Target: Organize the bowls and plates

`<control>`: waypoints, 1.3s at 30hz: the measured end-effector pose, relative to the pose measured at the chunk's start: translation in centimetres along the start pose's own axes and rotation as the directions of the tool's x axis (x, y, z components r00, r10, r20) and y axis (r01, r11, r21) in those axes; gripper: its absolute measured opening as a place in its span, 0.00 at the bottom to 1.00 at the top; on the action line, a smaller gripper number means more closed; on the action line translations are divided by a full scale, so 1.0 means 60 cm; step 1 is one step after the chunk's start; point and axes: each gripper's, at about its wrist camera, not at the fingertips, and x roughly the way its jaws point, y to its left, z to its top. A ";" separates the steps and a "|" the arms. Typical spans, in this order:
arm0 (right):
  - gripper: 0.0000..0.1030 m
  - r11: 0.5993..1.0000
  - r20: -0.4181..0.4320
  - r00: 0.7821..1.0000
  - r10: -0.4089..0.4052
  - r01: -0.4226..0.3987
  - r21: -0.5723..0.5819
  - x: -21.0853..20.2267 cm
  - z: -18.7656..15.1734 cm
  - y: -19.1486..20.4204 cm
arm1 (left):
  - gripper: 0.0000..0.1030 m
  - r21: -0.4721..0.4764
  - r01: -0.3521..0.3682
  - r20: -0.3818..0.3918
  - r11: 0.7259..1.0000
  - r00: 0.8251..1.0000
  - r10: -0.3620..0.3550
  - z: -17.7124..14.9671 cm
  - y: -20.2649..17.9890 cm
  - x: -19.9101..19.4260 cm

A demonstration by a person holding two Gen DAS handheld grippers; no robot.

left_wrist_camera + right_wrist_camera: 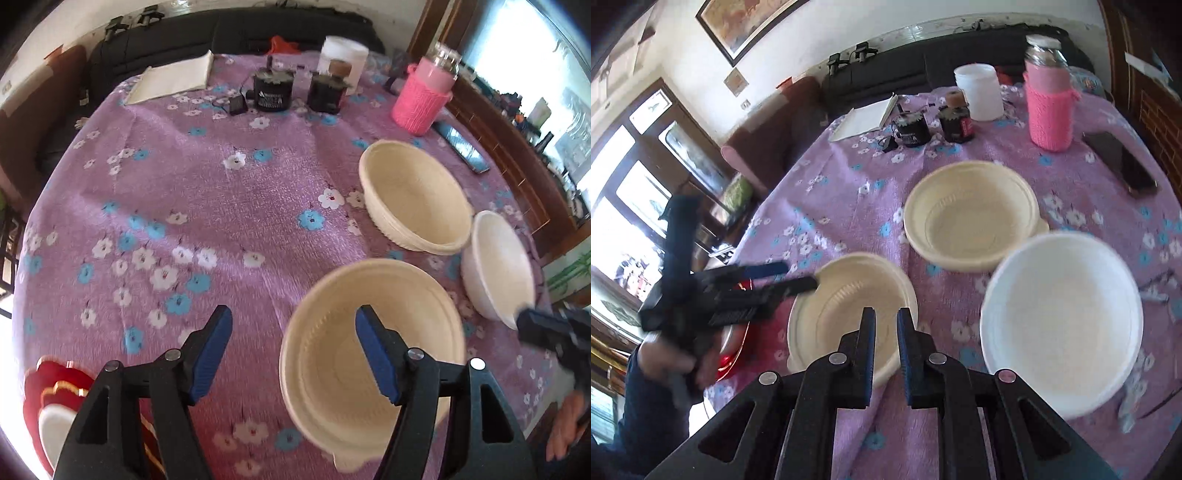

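Two cream bowls and one white bowl stand on the purple flowered tablecloth. In the left wrist view my left gripper (pixel 293 325) is open, its right finger over the near cream bowl (pixel 332 369). The far cream bowl (pixel 413 195) and white bowl (pixel 495 266) lie right. Red plates (pixel 55 391) sit at the lower left. In the right wrist view my right gripper (pixel 886 321) has its jaws nearly closed, a narrow gap left and nothing between them, above the near cream bowl (pixel 831 310); the white bowl (pixel 1060 321) is right, the far cream bowl (pixel 971 218) behind. The left gripper (pixel 790 277) reaches that bowl's left rim.
At the table's far side stand a pink knit-covered bottle (pixel 424 92), two dark jars (pixel 273 92), a white container (pixel 979 92) and a notebook (pixel 173 77). A phone (pixel 1119 162) lies at the right edge. A dark sofa is behind the table.
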 end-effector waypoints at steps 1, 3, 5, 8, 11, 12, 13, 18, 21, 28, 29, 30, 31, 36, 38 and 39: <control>0.13 1.000 -0.003 1.000 0.004 -0.004 0.005 -0.003 -0.014 -0.005 | 0.66 0.016 -0.002 -0.020 1.000 1.000 0.002 0.007 -0.003 0.012; 0.13 1.000 -0.018 1.000 0.014 -0.013 0.021 -0.001 -0.040 -0.014 | 0.65 0.013 0.008 -0.027 1.000 1.000 -0.008 0.018 -0.004 0.029; 0.13 0.998 -0.039 0.998 0.045 -0.044 0.034 -0.002 -0.068 -0.019 | 0.31 0.014 0.060 -0.046 0.998 0.997 -0.059 0.018 -0.007 0.041; 0.13 0.994 -0.055 0.995 0.089 -0.085 0.064 0.000 -0.102 -0.023 | 0.14 -0.002 0.060 -0.053 0.998 0.997 -0.060 -0.001 -0.014 0.044; 0.13 0.989 -0.076 0.989 0.123 -0.117 0.086 0.016 -0.124 -0.019 | 0.13 -0.039 0.043 -0.036 0.998 0.998 -0.044 -0.033 -0.015 0.025; 0.13 0.988 -0.082 0.988 0.132 -0.124 0.096 0.023 -0.127 -0.018 | 0.13 -0.060 0.036 -0.024 0.998 0.999 -0.037 -0.047 -0.013 0.017; 0.13 0.986 -0.076 0.988 0.138 -0.129 0.104 0.028 -0.128 -0.017 | 0.14 -0.071 0.032 -0.011 0.997 0.999 -0.033 -0.062 -0.012 0.007; 0.14 0.985 -0.037 0.992 0.117 -0.111 0.134 0.041 -0.115 -0.026 | 0.17 -0.116 0.110 0.023 0.987 0.994 -0.108 -0.118 -0.011 -0.022; 0.19 0.976 -0.022 0.991 0.130 -0.124 0.179 0.043 -0.112 -0.041 | 0.26 -0.118 0.136 0.027 0.984 0.991 -0.134 -0.138 -0.014 -0.033; 0.33 0.954 0.038 0.988 0.150 -0.154 0.256 0.038 -0.111 -0.062 | 0.48 -0.111 0.113 0.114 0.987 0.988 -0.100 -0.120 -0.009 -0.048; 0.33 0.953 0.045 0.987 0.153 -0.160 0.258 0.039 -0.109 -0.062 | 0.48 -0.111 0.101 0.117 0.989 0.989 -0.088 -0.113 -0.009 -0.041; 0.33 0.954 0.051 0.988 0.149 -0.157 0.257 0.041 -0.107 -0.059 | 0.48 -0.108 0.082 0.116 0.991 0.991 -0.070 -0.106 -0.009 -0.034; 0.33 0.954 0.053 0.988 0.142 -0.151 0.259 0.043 -0.106 -0.057 | 0.47 -0.101 0.066 0.114 0.993 0.992 -0.055 -0.099 -0.011 -0.025; 0.33 0.953 0.047 0.994 0.103 -0.112 0.280 0.059 -0.104 -0.051 | 0.17 -0.053 0.058 0.119 0.997 0.992 -0.051 -0.088 -0.026 0.004; 0.32 0.951 0.041 0.995 0.094 -0.102 0.292 0.066 -0.108 -0.055 | 0.11 -0.037 0.061 0.121 0.997 0.991 -0.056 -0.093 -0.032 0.009; 0.28 0.948 0.045 0.994 0.097 -0.106 0.299 0.069 -0.110 -0.058 | 0.11 -0.026 0.044 0.131 0.999 0.991 -0.040 -0.098 -0.036 0.007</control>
